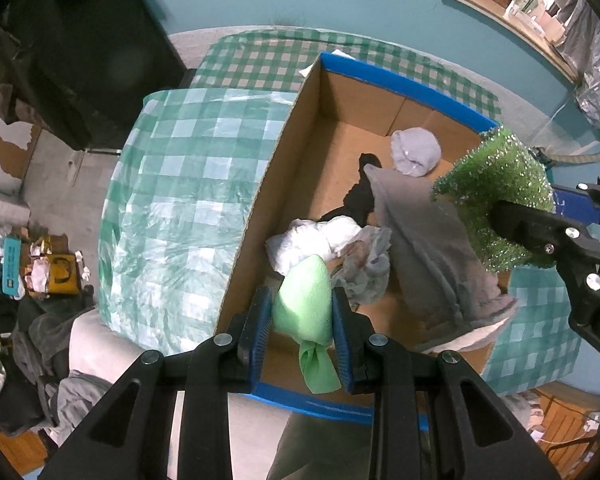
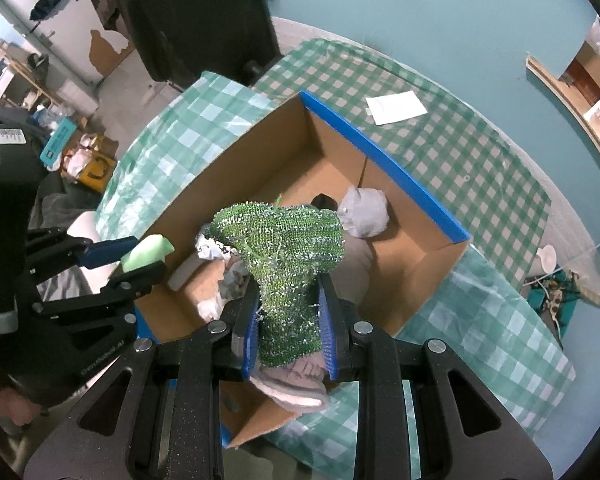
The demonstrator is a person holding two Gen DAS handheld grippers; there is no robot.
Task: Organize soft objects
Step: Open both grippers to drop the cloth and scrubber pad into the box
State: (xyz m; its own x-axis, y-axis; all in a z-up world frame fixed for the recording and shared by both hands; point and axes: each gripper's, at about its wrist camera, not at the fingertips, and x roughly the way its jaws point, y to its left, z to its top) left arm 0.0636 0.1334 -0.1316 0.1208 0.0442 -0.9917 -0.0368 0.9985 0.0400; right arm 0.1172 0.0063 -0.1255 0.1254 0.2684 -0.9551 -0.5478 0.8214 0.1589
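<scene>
Box (image 1: 284, 152) lies directly below both claws. Left claw (image 1: 302, 312) grips green cloth (image 1: 306, 300); right claw (image 2: 288, 320) grips tinsel piece (image 2: 288, 248), both over the box's near end.

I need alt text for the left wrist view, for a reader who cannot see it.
The left gripper holds a light green cloth above an open cardboard box containing soft items. At right, the right gripper holds a sparkly green cloth.
</scene>
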